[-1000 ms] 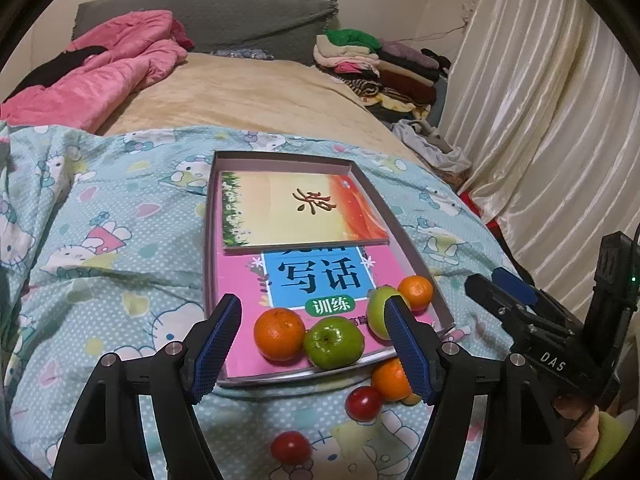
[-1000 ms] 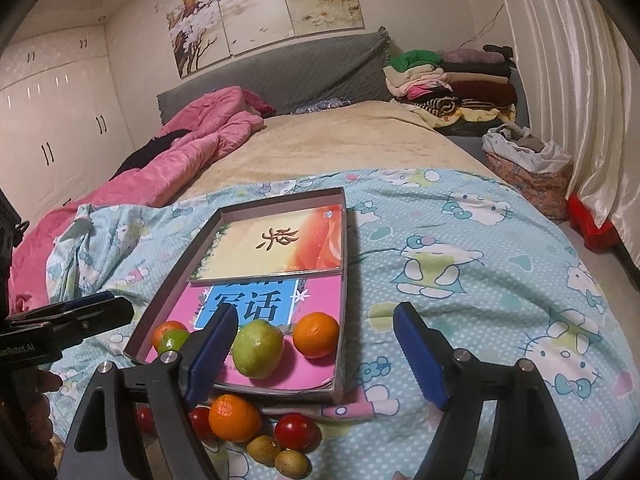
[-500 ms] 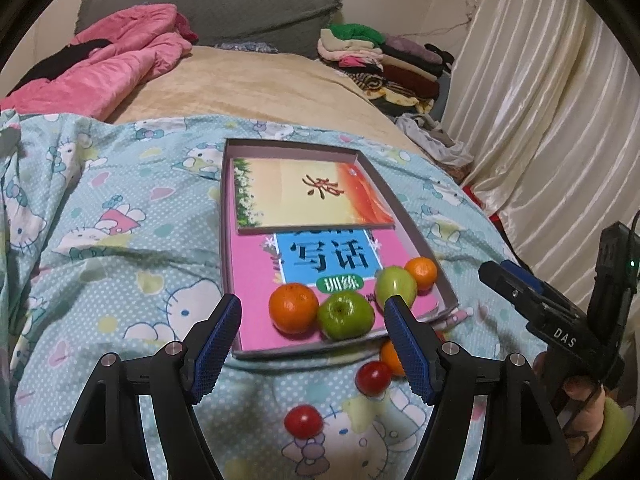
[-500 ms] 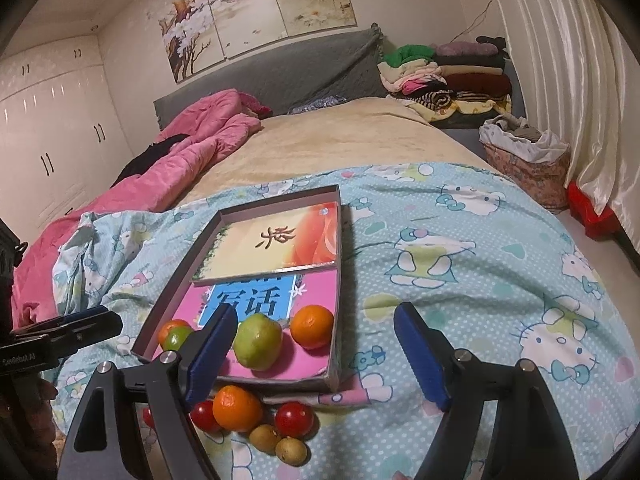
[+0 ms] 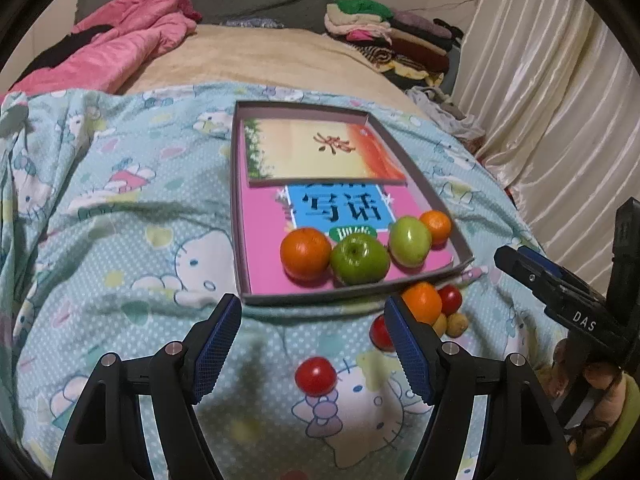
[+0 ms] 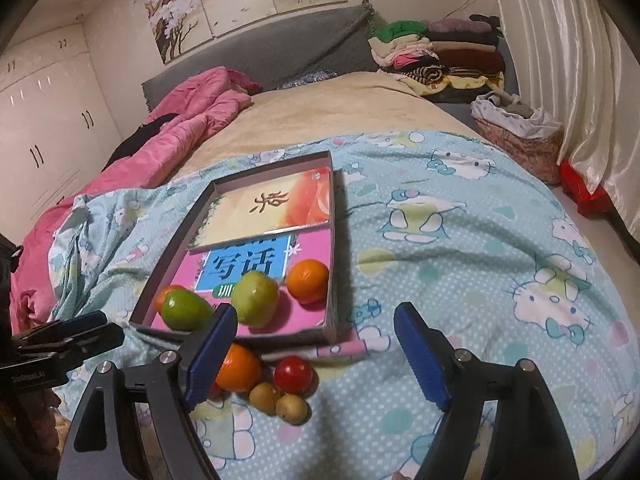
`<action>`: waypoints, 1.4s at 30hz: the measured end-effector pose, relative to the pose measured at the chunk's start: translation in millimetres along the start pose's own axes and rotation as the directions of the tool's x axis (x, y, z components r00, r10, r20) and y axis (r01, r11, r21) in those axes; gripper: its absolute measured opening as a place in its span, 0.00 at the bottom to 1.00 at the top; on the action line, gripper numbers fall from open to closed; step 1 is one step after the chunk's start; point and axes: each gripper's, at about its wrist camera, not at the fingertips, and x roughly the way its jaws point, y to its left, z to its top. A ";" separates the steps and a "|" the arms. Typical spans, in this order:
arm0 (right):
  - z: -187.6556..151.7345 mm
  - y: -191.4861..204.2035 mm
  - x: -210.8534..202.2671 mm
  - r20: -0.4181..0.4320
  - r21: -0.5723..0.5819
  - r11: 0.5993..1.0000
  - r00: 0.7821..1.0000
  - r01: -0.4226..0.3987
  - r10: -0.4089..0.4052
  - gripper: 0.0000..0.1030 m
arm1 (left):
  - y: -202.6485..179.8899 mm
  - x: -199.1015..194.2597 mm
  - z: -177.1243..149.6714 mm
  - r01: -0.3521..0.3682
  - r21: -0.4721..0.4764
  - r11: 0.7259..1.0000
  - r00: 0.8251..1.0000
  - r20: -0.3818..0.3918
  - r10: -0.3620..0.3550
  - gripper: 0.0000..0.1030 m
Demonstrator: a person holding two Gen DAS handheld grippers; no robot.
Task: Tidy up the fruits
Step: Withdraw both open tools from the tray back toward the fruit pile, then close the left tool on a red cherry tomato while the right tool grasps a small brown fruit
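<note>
A shallow grey tray [image 5: 240,216] lies on the bedspread with two books in it. At its near end sit an orange [image 5: 306,254], a green apple [image 5: 359,259], a pale green fruit [image 5: 410,240] and a small orange [image 5: 436,226]. Loose in front of the tray lie an orange [image 6: 238,368], a red tomato [image 6: 293,374] and two small brown fruits [image 6: 293,408]. Another red tomato [image 5: 316,376] lies apart, below my left gripper [image 5: 312,312], which is open and holds nothing. My right gripper [image 6: 316,316] is open and empty above the loose fruit.
The blue cartoon-print bedspread [image 5: 120,208] covers the near bed. A pink quilt [image 6: 180,120] and folded clothes [image 6: 432,52] lie at the far end. Curtains [image 5: 560,100] hang on the right. A cloth-filled basket [image 6: 520,136] and a red item stand on the floor beside them.
The left gripper has dipped and tilted downward, so the tray sits higher in its view and the lone tomato now shows between its fingers. The right gripper has hardly moved.
</note>
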 end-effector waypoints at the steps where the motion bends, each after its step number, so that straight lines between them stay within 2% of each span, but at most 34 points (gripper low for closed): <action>1: -1.4 0.9 -0.1 -0.008 -0.005 1.000 1.000 0.007 -0.007 0.78 | 0.0 0.4 -1.1 0.003 -0.003 1.000 1.000 -0.005 -0.003 0.73; 6: -10.0 10.9 2.5 -0.054 -0.039 0.999 0.998 0.021 -0.023 0.78 | -1.1 5.3 -9.3 -0.015 0.001 1.000 0.999 -0.046 0.015 0.73; 16: -21.2 23.6 3.6 -0.091 -0.090 0.995 0.995 0.032 -0.040 0.78 | -5.8 10.8 -23.4 -0.034 0.023 0.999 0.993 -0.109 0.036 0.73; 27: -32.4 30.5 13.9 -0.169 -0.130 0.990 0.983 0.055 -0.077 0.76 | -10.9 15.5 -30.0 -0.040 0.050 0.998 0.989 -0.137 0.047 0.73; 32: -38.6 26.5 24.4 -0.232 -0.125 0.991 0.969 0.054 -0.082 0.59 | -13.6 20.3 -31.9 -0.040 0.070 0.997 0.988 -0.148 0.050 0.65; 36: -42.2 28.5 27.2 -0.250 -0.145 0.988 0.965 0.047 -0.082 0.54 | -15.1 24.1 -33.2 -0.031 0.077 0.997 0.986 -0.160 0.043 0.62; 38: -43.8 29.8 29.6 -0.262 -0.153 0.987 0.962 0.043 -0.082 0.48 | -15.2 24.9 -33.1 -0.014 0.075 0.997 0.986 -0.166 0.026 0.53; 42: -46.5 31.1 34.6 -0.285 -0.162 0.986 0.954 0.042 -0.087 0.43 | -14.7 29.0 -34.4 0.000 0.071 0.997 0.984 -0.180 0.013 0.50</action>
